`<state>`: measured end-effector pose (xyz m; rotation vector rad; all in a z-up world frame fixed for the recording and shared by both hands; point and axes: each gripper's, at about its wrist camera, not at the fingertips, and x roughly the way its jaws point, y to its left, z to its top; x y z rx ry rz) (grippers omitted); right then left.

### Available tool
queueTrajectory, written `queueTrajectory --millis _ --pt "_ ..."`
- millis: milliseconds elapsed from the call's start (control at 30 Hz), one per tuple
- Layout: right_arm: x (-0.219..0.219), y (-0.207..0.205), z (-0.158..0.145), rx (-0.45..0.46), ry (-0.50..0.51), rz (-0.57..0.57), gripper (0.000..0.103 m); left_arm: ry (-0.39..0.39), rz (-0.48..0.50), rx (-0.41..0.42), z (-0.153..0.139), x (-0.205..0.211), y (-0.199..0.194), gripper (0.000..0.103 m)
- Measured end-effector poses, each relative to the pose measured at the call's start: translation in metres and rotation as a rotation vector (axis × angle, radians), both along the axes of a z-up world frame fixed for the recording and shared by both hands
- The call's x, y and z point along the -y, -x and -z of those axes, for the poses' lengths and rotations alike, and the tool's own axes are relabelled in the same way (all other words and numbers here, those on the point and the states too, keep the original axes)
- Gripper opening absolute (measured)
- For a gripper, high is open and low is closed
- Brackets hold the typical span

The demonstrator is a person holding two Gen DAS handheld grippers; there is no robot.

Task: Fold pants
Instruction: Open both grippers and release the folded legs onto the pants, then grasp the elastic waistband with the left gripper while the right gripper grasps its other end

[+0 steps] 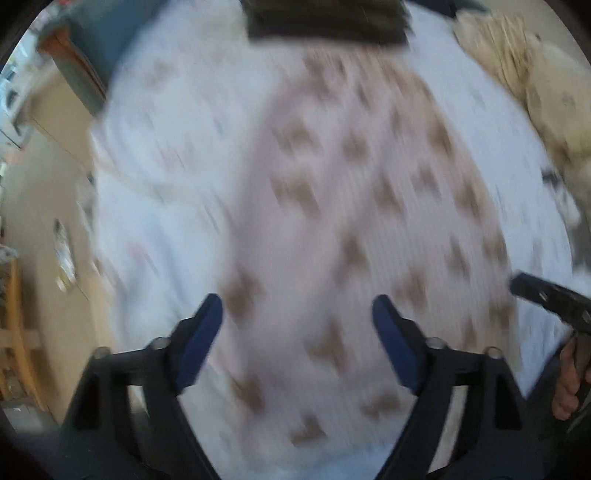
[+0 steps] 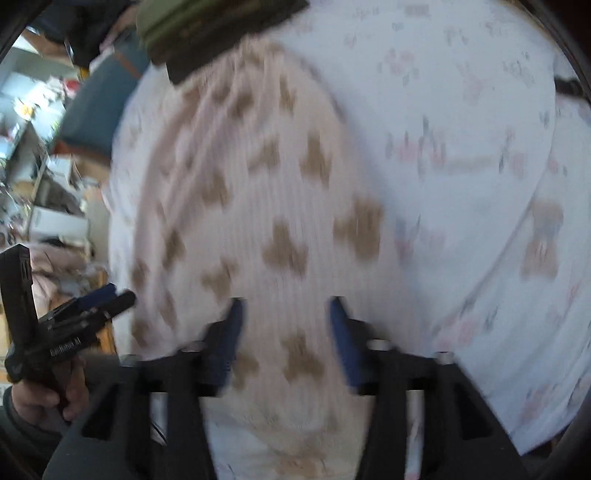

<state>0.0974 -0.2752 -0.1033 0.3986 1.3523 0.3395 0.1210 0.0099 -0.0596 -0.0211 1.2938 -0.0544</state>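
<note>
The pants (image 1: 354,206) are pale pink ribbed fabric with brown bear-shaped prints. They lie lengthwise on a white printed bedsheet (image 1: 159,155) and also show in the right wrist view (image 2: 266,221). My left gripper (image 1: 297,317) is open and empty, held above the near end of the pants. My right gripper (image 2: 284,321) is open and empty, also above the near end of the pants. The right gripper appears at the right edge of the left wrist view (image 1: 546,295). The left gripper appears at the left edge of the right wrist view (image 2: 88,306). Both views are motion-blurred.
A dark green folded item (image 1: 325,18) lies at the far end of the pants, also in the right wrist view (image 2: 207,29). A beige plush heap (image 1: 535,85) sits at the far right. The bed's left edge drops to the floor (image 1: 40,206) and cluttered shelves (image 2: 40,147).
</note>
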Motion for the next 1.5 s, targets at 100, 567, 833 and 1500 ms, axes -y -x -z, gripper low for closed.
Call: queueTrajectory --millis 100,567,833,1500 --pt "0.003 -0.032 -0.018 0.065 0.033 0.001 0.067 -0.004 -0.033 0.043 0.0 -0.02 -0.041 0.089" --pt "-0.044 -0.277 -0.007 0.135 0.038 -0.147 0.061 0.083 0.195 0.037 0.062 0.002 -0.251 0.079" --pt "-0.085 -0.32 0.054 0.059 0.096 -0.26 0.004 0.134 0.295 -0.01 0.094 0.02 -0.281 0.005" --pt "-0.094 -0.339 0.015 0.198 0.261 -0.372 0.002 -0.039 0.367 0.078 0.059 0.049 -0.3 0.005"
